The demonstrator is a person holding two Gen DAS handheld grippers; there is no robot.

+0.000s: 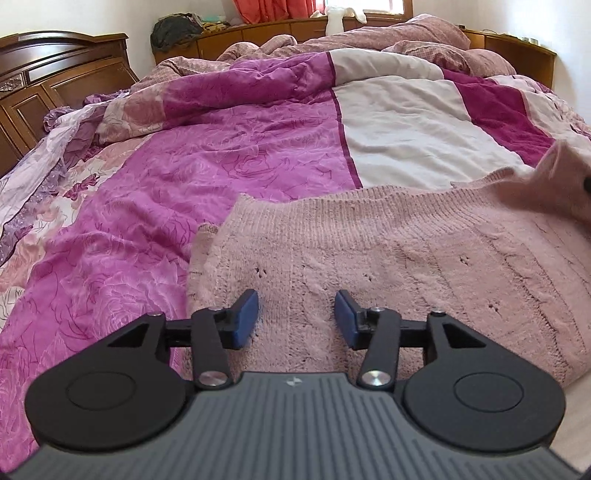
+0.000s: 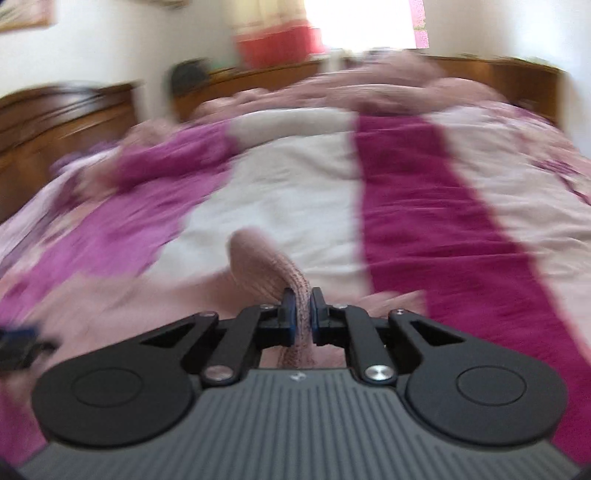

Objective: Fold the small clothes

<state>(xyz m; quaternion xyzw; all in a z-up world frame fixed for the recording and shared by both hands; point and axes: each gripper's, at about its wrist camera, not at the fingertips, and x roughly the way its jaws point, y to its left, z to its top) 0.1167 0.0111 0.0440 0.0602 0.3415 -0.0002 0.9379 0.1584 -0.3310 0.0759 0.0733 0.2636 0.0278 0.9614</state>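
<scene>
A pale pink knitted sweater lies spread on the bed near its front edge. My left gripper hovers low over the sweater's near left part, open, its blue pads apart with only flat knit below them. At the far right of the left wrist view a part of the sweater is lifted and blurred. In the blurred right wrist view my right gripper is shut on a raised fold of the pink sweater, ribbed knit pinched between the pads. The left gripper shows at that view's left edge.
The bed is covered by a quilt with magenta floral, cream and dark pink panels. A dark wooden headboard stands at left. Bunched pink bedding and wooden cabinets lie at the far end.
</scene>
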